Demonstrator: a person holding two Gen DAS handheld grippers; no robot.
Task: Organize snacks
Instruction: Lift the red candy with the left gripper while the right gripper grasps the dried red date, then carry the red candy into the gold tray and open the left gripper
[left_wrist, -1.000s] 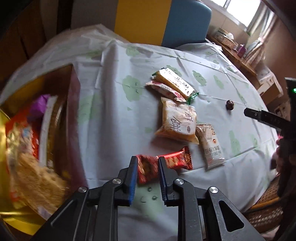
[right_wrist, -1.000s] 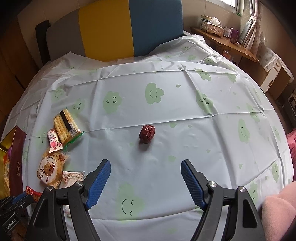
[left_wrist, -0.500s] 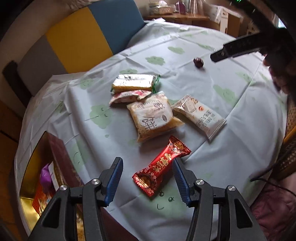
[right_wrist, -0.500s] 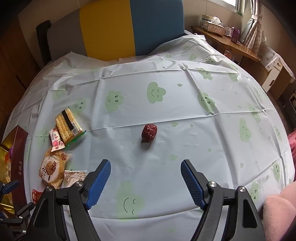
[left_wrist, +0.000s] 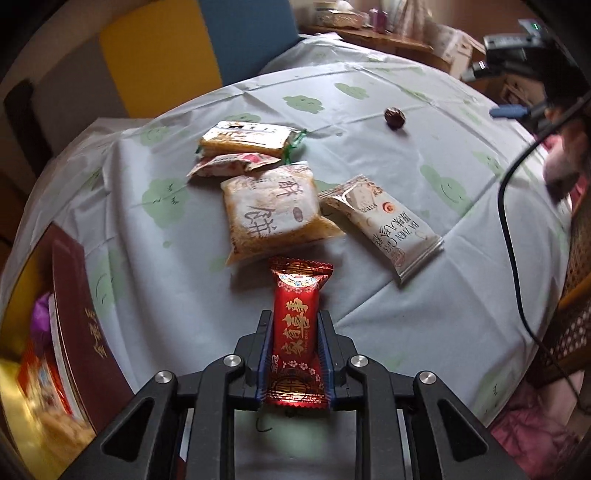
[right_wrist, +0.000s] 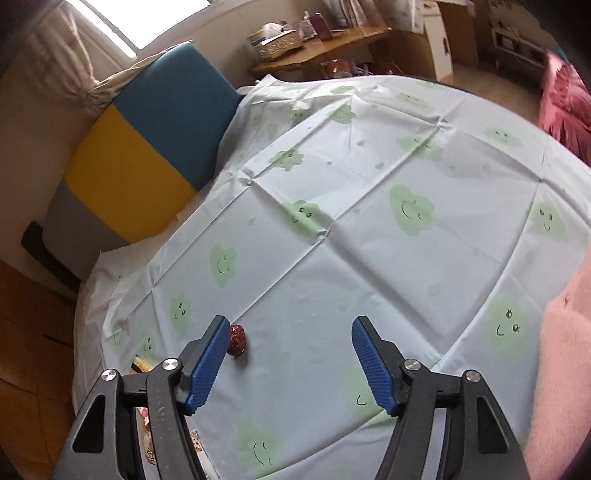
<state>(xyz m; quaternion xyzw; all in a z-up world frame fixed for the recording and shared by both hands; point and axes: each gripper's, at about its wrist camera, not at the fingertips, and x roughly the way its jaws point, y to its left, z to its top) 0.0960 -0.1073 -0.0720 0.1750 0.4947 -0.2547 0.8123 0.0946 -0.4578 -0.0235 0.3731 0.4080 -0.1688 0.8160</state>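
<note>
Daylight comes from a window (right_wrist: 110, 26) at eleven o'clock in the right wrist view, blown out to white. The tabletop (right_wrist: 369, 240) there is evenly lit but slightly soft with motion blur. In the left wrist view the light is dimmer and warmer; the red packet (left_wrist: 295, 332) shows foil glare at its near end, and the box (left_wrist: 44, 369) at eight o'clock is smeared. Both views bend strongly toward dark, vignetted corners.

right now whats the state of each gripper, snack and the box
left gripper: jaws just closed, shut on red snack packet
right gripper: open, nothing between the pads
red date: loose on tablecloth
four pale packets: lying flat
gift box: open, snacks inside
</note>
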